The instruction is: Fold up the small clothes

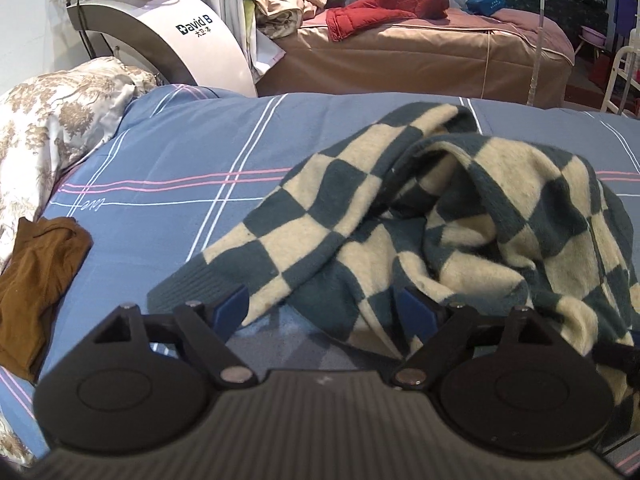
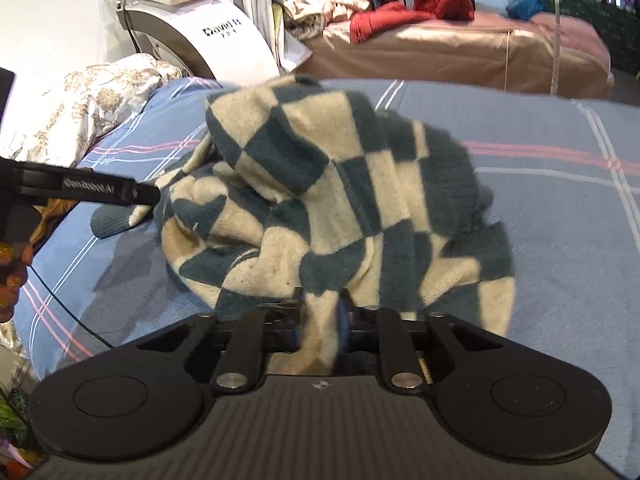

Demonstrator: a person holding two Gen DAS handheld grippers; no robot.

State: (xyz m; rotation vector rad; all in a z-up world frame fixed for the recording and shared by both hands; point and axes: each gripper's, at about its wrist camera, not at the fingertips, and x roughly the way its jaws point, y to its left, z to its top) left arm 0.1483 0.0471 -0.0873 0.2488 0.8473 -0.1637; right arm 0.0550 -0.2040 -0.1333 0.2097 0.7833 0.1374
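Right gripper (image 2: 320,320) pinching a cream-and-teal fold of the checkered sweater (image 2: 320,200), fingers pressed close with cloth bunched between them. Sweater lifted from that pinch into a loose mound, draped down and away over the blue plaid bedspread (image 2: 540,208), near the middle of the bed. One ribbed teal cuff (image 2: 106,220) trailing flat toward the bed's left side.

Left gripper (image 1: 320,312) spread wide, blue finger pads (image 1: 230,308) well apart, a sweater sleeve lying between them on the bedspread (image 1: 168,160); contact with either pad impossible to tell. Ribbed cuff (image 1: 188,288) just beyond the left pad. Bulk of the sweater (image 1: 480,220) heaped ahead and to the right.

Shown only in the left wrist view: a brown garment (image 1: 36,280) crumpled near the bed's left edge, close to a floral pillow (image 1: 52,120).

Shown only in the right wrist view: the left gripper (image 2: 120,192) seen from the side as a black bar reaching to the sweater's left edge, with the hand (image 2: 12,272) holding it at the frame's left edge and a thin black cable (image 2: 68,312) running across the bedspread.

Beyond the bed in both views: a white machine (image 1: 172,28) marked "David B", a second bed in tan covers (image 1: 420,60), and a red jacket (image 1: 392,4) lying on it.
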